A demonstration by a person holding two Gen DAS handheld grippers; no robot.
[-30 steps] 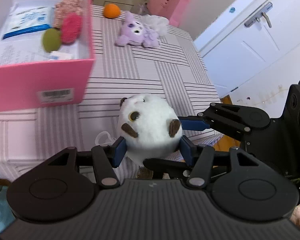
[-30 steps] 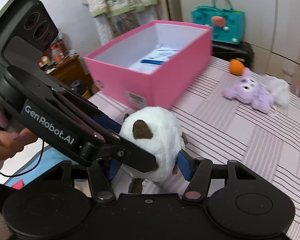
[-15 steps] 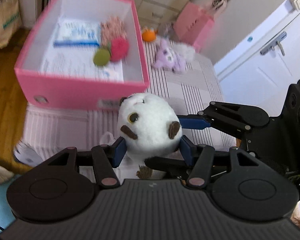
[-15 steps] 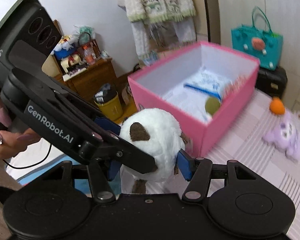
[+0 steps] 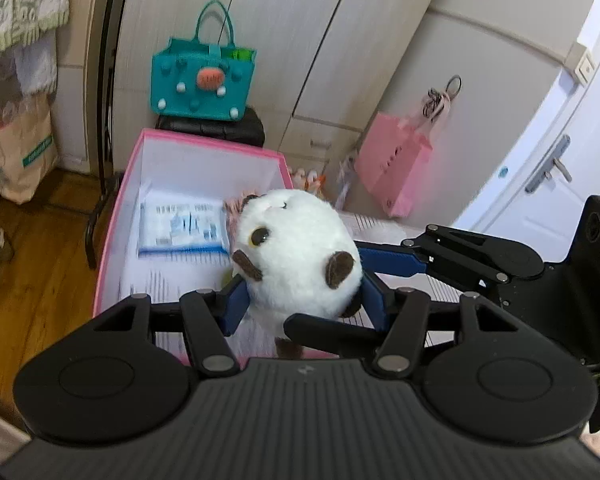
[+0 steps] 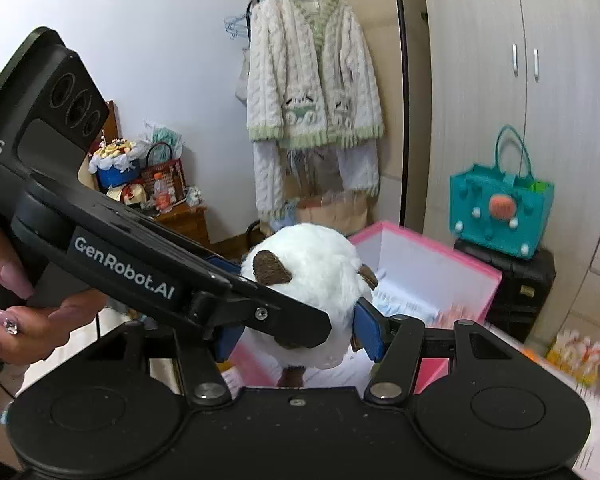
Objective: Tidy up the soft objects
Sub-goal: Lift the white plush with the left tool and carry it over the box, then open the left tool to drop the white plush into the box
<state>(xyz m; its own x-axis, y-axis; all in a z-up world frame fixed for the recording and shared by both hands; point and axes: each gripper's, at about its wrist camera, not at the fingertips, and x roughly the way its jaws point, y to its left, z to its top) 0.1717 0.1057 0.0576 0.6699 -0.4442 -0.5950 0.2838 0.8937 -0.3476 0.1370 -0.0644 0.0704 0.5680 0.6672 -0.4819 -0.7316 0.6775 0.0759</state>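
Observation:
A round white plush toy with brown ears and one yellow eye hangs in the air, squeezed from both sides by two grippers at once. My left gripper is shut on it, blue pads pressed into its fur. My right gripper is shut on the same plush toy, crossing the left one. Below and beyond it stands the open pink box with white inner walls; a blue-edged plastic packet lies on its floor. The pink box also shows in the right wrist view.
A teal felt bag sits on a black case behind the box. A pink paper bag leans on the cupboard, by a white door. A knitted cardigan hangs on a rack. A hand holds the left gripper's handle.
Both grippers have risen together with the plush toy, from just above the striped table to over the pink box. The view now tilts up toward the cupboards. The grip is unchanged.

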